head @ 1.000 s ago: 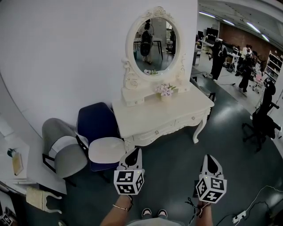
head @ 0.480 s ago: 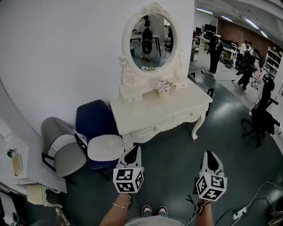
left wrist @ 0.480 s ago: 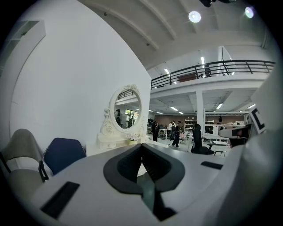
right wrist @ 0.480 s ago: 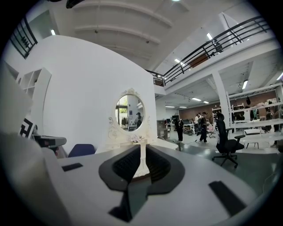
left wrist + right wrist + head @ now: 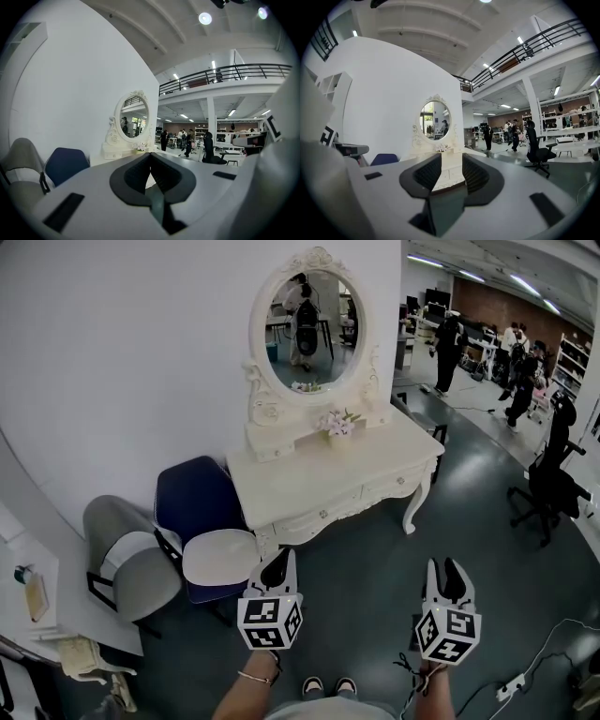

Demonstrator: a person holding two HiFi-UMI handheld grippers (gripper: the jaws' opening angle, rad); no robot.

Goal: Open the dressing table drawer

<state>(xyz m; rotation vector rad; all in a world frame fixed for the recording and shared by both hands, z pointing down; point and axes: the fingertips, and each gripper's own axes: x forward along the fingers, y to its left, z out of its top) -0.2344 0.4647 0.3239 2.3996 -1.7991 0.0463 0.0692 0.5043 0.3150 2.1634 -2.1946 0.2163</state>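
Head view: cream dressing table (image 5: 319, 479) on dark floor (image 5: 375, 563)

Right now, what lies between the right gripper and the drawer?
Only bare floor, seen in the head view, separates the right gripper from the drawer. The jaws are opening, nothing between them.

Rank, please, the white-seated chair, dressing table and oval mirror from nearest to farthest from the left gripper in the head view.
1. white-seated chair, just left of the left gripper.
2. dressing table, ahead, beyond the chair.
3. oval mirror, at the table's back.
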